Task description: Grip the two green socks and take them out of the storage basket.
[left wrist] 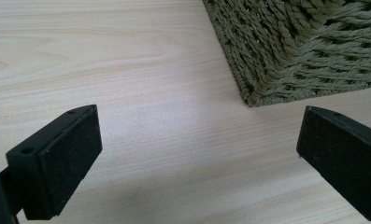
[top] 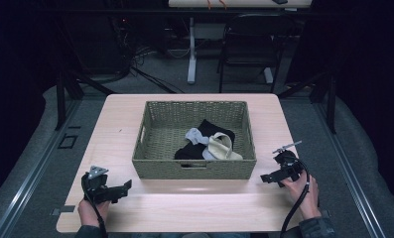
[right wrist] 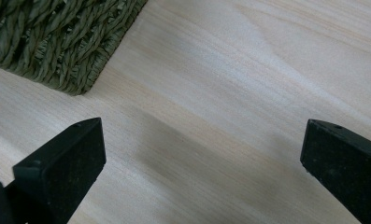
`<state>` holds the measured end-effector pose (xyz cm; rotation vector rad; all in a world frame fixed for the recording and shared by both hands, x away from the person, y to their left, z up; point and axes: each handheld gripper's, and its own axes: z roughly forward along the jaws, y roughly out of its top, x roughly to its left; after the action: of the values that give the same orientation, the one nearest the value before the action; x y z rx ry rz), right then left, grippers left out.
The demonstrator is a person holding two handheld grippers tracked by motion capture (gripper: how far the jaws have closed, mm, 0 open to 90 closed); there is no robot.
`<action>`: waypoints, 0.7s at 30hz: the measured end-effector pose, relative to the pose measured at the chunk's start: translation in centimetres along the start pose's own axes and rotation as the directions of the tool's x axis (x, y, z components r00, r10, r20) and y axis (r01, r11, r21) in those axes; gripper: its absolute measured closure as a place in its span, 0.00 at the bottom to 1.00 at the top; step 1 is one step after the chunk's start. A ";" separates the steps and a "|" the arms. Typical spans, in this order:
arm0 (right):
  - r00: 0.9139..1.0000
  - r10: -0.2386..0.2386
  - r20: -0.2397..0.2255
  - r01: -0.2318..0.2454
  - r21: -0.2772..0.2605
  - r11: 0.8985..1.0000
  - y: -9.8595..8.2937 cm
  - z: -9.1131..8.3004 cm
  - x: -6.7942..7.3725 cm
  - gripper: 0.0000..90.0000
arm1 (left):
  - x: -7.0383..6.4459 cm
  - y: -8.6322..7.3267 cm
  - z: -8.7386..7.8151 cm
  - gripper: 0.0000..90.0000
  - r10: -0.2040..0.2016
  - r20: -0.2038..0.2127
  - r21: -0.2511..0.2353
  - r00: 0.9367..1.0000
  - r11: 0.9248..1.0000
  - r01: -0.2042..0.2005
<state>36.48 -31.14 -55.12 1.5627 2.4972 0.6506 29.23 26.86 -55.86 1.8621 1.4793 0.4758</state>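
A green woven basket [top: 155,144] stands in the middle of the light wooden table [top: 184,208]. Inside it lie black [top: 217,130], grey [top: 195,136] and cream [top: 222,148] pieces of cloth, bunched toward the front right. My left gripper [top: 126,186] rests on the table by the basket's front left corner [left wrist: 253,95], open, with bare wood between its jaws. My right gripper [top: 265,178] rests by the front right corner [right wrist: 73,81], also open and empty.
Beyond the table stand a black chair [top: 249,44] and a white desk leg [top: 191,54] on grey floor, with cables at the back left. Bare tabletop runs along the front edge between the two hands.
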 end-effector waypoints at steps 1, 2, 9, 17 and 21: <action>1.000 0.000 0.001 0.000 0.000 1.000 0.0 0.0 0.0 0.00 | 0.0 0.0 0.0 0.00 0.001 -0.001 -0.001 1.000 1.000 -0.001; 1.000 0.000 -0.003 0.000 0.001 1.000 0.0 0.0 0.0 0.00 | 0.0 0.0 0.0 0.00 0.000 -0.001 -0.001 1.000 1.000 0.000; 1.000 -0.005 0.007 0.005 -0.003 1.000 0.1 -0.3 0.1 0.00 | 0.0 0.1 0.1 0.00 0.005 0.003 0.010 1.000 1.000 -0.005; 1.000 0.002 -0.004 -0.002 0.002 1.000 0.5 -0.9 0.1 0.00 | -0.1 0.0 0.1 0.00 0.001 0.002 0.002 1.000 1.000 -0.001; 1.000 -0.010 0.001 0.010 0.028 1.000 0.9 -1.3 0.1 0.00 | 0.0 -0.1 0.1 0.00 -0.006 0.000 0.003 1.000 1.000 0.006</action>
<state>36.73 -31.08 -53.58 1.5588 2.5220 0.6167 29.24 26.82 -55.96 1.8592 1.4865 0.4709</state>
